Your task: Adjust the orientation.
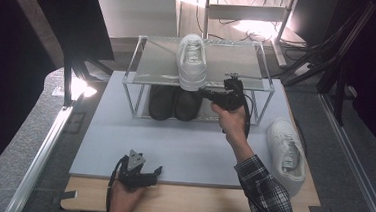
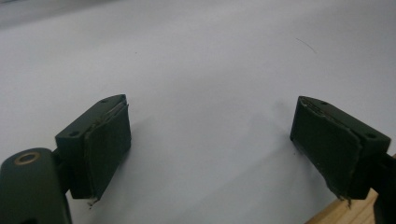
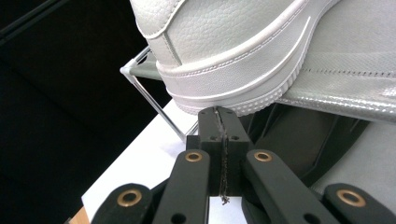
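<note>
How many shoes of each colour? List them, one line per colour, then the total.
White shoes: 2, one on the rack's top shelf, one on the table at the right
Black shoes: 2, side by side on the lower shelf
Total: 4

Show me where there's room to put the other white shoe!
On the rack's top shelf, bare patches lie on both sides of the white shoe there. The grey mat before the rack is free too. The lower shelf's middle is crowded with black shoes.
</note>
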Available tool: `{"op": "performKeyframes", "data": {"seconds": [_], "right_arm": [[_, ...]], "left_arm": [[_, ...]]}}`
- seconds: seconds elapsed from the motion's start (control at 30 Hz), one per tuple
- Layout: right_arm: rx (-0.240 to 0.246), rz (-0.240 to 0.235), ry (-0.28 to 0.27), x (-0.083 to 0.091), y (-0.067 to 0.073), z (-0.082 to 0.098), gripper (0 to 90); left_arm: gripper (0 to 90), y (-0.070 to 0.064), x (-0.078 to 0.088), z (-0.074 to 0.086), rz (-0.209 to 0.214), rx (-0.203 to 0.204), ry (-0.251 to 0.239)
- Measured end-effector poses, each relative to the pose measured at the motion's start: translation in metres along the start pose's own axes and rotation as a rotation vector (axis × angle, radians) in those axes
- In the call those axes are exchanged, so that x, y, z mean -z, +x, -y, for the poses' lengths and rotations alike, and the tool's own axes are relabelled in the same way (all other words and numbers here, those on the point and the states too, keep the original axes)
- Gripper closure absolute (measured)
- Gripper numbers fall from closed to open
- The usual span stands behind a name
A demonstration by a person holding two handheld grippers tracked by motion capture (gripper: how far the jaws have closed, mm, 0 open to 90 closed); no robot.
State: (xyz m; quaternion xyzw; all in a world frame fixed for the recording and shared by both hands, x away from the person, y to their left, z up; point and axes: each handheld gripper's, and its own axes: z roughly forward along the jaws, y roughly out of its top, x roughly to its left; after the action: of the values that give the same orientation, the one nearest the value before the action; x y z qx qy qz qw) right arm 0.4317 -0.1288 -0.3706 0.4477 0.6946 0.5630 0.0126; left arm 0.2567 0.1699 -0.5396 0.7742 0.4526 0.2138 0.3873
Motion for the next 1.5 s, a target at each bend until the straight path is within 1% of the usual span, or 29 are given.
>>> {"op": "performKeyframes", "data": {"seconds": [0.13, 0.3, 0.47, 0.57, 0.7, 0.83, 0.93, 1.0, 1.17, 1.27, 1.3, 1.4, 1.5], "right_arm": [[-0.003, -0.003, 0.002, -0.006, 0.001, -0.001, 89.5], [0.008, 0.004, 0.003, -0.015, 0.005, -0.003, 89.5], [0.003, 0.005, 0.002, -0.024, 0.010, -0.004, 89.5], [0.011, 0.007, 0.001, -0.028, 0.011, -0.004, 89.5], [0.042, 0.036, 0.003, -0.034, 0.016, -0.006, 89.5], [0.045, 0.034, 0.004, -0.034, 0.016, -0.006, 89.4], [0.047, 0.040, 0.014, -0.032, 0.015, -0.005, 89.0], [0.049, 0.037, 0.019, -0.031, 0.014, -0.005, 87.7], [0.076, 0.045, 0.023, -0.026, 0.016, -0.004, 84.8], [0.117, 0.059, 0.033, -0.023, 0.020, -0.003, 82.0], [0.134, 0.070, 0.035, -0.021, 0.021, -0.002, 80.6], [0.172, 0.087, 0.034, -0.017, 0.023, 0.001, 76.4], [0.207, 0.106, 0.038, -0.014, 0.024, 0.003, 68.7]], "left_arm": [[12.2, 0.000, 0.000, 0.000, 0.000, 0.000, 0.000], [12.2, 0.000, 0.000, 0.000, -0.001, -0.002, 0.001], [12.2, 0.000, 0.000, 0.000, -0.001, -0.001, 0.001], [12.2, 0.000, 0.000, 0.000, -0.001, -0.001, 0.001], [12.2, 0.000, 0.000, 0.000, -0.001, -0.001, 0.001], [12.2, 0.000, 0.000, 0.000, -0.001, -0.001, 0.001], [12.2, 0.000, 0.000, 0.000, -0.001, -0.001, 0.001], [12.2, 0.000, 0.000, 0.000, -0.001, -0.001, 0.001], [12.2, 0.000, 0.000, 0.000, -0.001, -0.001, 0.001], [12.2, 0.000, 0.000, 0.000, -0.001, -0.001, 0.001], [12.2, 0.000, 0.000, 0.000, -0.001, -0.001, 0.001], [12.2, 0.000, 0.000, 0.000, 0.000, 0.001, -0.001], [12.2, 0.000, 0.000, 0.000, 0.000, 0.000, 0.000]]}}
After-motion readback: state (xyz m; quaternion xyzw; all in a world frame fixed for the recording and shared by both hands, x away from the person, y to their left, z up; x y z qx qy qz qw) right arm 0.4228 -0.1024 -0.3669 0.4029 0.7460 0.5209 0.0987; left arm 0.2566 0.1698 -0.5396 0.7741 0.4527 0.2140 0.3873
